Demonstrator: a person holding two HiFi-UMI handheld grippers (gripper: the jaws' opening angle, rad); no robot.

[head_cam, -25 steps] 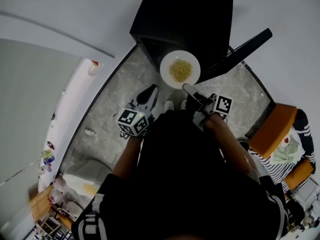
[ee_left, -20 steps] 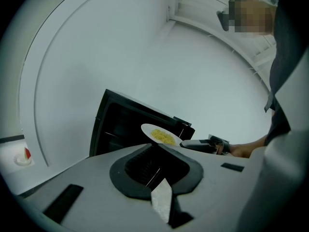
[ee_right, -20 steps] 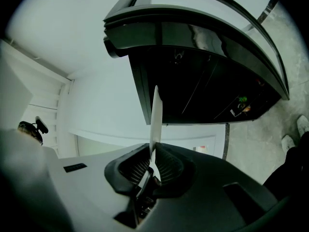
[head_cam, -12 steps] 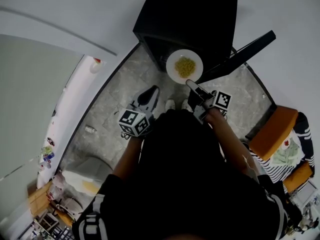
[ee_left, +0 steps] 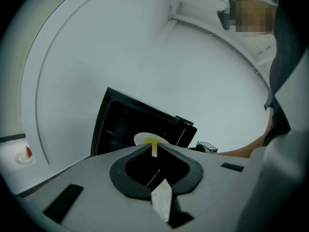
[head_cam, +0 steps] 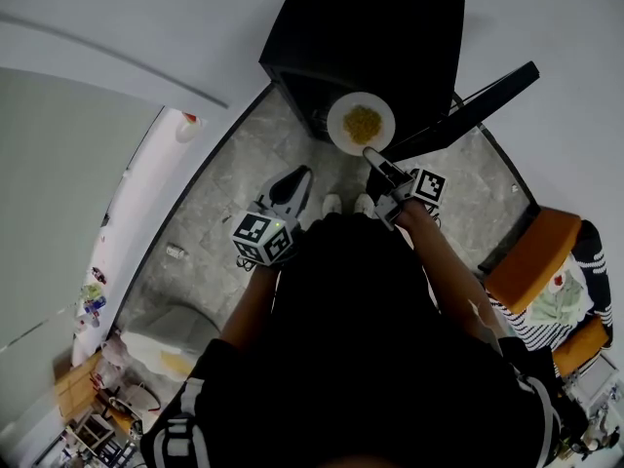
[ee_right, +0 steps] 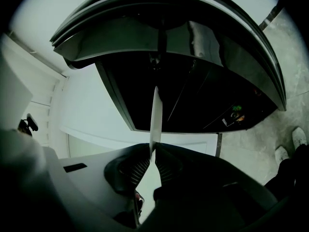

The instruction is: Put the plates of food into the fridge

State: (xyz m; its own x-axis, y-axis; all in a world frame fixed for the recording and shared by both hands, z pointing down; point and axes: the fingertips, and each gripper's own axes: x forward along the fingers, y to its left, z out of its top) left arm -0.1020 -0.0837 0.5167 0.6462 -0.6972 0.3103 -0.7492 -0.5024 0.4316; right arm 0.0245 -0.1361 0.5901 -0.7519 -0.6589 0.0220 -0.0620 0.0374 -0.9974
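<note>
A white plate (head_cam: 361,123) of yellow food hangs level at the mouth of the open black fridge (head_cam: 363,29). My right gripper (head_cam: 374,157) is shut on the plate's near rim. In the right gripper view the plate (ee_right: 155,116) shows edge-on, pinched between the pads of my right gripper (ee_right: 152,154), with the dark fridge interior (ee_right: 193,93) right behind it. My left gripper (head_cam: 289,189) hangs lower left of the plate, apart from it, shut and holding nothing. From the left gripper view its closed tips (ee_left: 154,147) point at the fridge (ee_left: 130,122) and the plate (ee_left: 144,139).
The fridge door (head_cam: 466,108) stands swung out to the right, with small items on its shelf (ee_right: 233,113). The person's shoes (head_cam: 331,205) stand on the grey marbled floor (head_cam: 229,178). An orange chair (head_cam: 529,252) and a seated person's striped sleeve (head_cam: 588,252) are at the right.
The right gripper has carried the plate forward and a little right, up to the fridge opening. The left gripper has stayed about where it was.
</note>
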